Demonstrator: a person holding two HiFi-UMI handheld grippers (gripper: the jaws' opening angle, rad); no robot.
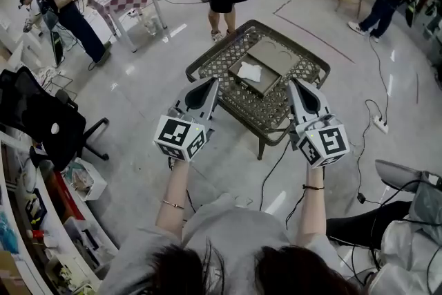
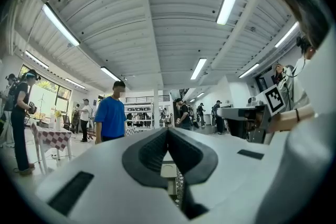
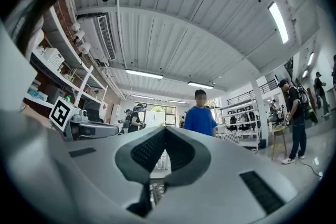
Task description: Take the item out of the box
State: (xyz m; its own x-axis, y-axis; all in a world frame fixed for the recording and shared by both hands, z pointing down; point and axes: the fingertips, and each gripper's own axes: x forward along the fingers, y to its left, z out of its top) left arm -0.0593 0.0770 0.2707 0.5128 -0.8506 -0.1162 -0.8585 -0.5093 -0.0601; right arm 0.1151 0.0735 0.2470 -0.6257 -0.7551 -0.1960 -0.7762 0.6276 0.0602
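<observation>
Nothing is judged to have been taken out: the white item [image 1: 250, 71] is seen lying inside the open box [image 1: 268, 81], which is set on the lattice worktop [image 1: 276, 110]. The left gripper [image 1: 212, 83] and right gripper [image 1: 293, 83] are held near the box, one at each side, jaws pressed together and empty. Reaching in, gripping and lifting remain.
</observation>
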